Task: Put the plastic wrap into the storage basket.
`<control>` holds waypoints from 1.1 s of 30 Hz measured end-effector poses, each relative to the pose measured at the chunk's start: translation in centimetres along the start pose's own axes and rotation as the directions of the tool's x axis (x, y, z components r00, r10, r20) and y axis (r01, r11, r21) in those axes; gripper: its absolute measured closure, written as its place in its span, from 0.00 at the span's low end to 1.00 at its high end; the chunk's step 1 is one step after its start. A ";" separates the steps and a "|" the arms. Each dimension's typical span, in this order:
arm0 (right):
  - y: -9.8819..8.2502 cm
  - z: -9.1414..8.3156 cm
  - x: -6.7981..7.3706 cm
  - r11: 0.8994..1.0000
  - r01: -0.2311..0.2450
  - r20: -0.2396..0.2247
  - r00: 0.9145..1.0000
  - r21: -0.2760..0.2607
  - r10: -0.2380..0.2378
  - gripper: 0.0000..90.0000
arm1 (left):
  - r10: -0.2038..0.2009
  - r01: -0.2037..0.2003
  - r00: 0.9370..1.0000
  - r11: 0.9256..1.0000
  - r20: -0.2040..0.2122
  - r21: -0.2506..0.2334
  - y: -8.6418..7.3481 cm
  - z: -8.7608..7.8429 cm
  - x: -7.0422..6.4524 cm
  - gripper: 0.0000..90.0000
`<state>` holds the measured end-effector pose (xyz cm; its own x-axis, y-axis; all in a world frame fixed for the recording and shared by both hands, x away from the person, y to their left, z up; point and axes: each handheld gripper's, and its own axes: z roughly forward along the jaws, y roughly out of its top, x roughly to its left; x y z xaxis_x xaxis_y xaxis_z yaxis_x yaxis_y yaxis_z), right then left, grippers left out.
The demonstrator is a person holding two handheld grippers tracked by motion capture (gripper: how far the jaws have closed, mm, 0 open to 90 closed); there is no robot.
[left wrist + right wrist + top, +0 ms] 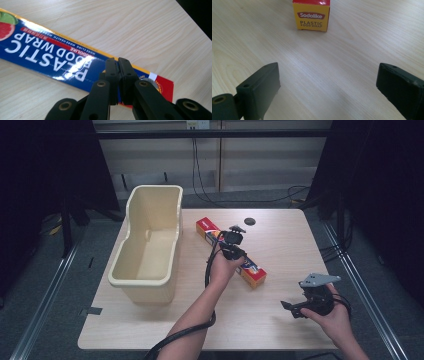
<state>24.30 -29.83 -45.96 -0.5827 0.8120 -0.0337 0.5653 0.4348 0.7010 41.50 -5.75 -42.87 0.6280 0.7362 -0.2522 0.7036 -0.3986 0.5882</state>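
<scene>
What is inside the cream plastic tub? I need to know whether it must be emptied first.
The cream tub looks empty: its bare floor and far inner wall show in the high view. The near wall hides a strip of floor just behind it, so that part is unconfirmed.

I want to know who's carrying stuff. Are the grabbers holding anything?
No. The left gripper is shut with nothing between its jaws, above the box. The right gripper is open over bare table.

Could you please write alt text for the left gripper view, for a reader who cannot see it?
The left black claw, jaws pressed together with nothing between them, hovers over a long blue, red and yellow cardboard box of plastic food wrap lying diagonally on a pale wooden table.
</scene>
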 end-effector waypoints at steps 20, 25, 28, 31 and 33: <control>0.1 0.2 0.2 1.000 0.024 -0.011 1.000 0.007 -0.024 0.07 | 0.047 -0.047 0.999 0.999 -0.021 0.013 1.3 2.8 -1.5 1.00; 0.0 0.4 0.4 0.999 0.027 -0.013 1.000 0.019 -0.027 0.07 | 0.040 -0.039 0.999 0.999 -0.001 0.018 1.0 3.3 -1.6 1.00; 0.0 0.5 0.4 0.999 0.039 -0.011 0.999 0.020 -0.039 0.07 | 0.026 -0.026 1.000 0.999 0.002 0.021 0.9 3.1 -2.0 1.00; 0.1 0.6 0.5 0.999 0.046 -0.004 0.999 0.027 -0.045 0.07 | 0.049 -0.050 0.999 0.998 0.011 0.027 0.6 2.7 -2.1 1.00; 0.0 0.7 0.4 0.998 0.052 0.002 0.999 0.035 -0.052 0.07 | 0.031 -0.032 0.999 0.999 0.024 0.033 0.3 2.4 -2.0 1.00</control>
<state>24.49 -29.18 -46.49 -0.6104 0.7888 -0.0717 0.5540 0.4899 0.6731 41.28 -8.60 -44.00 0.6574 0.7102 -0.2520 0.6937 -0.4397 0.5705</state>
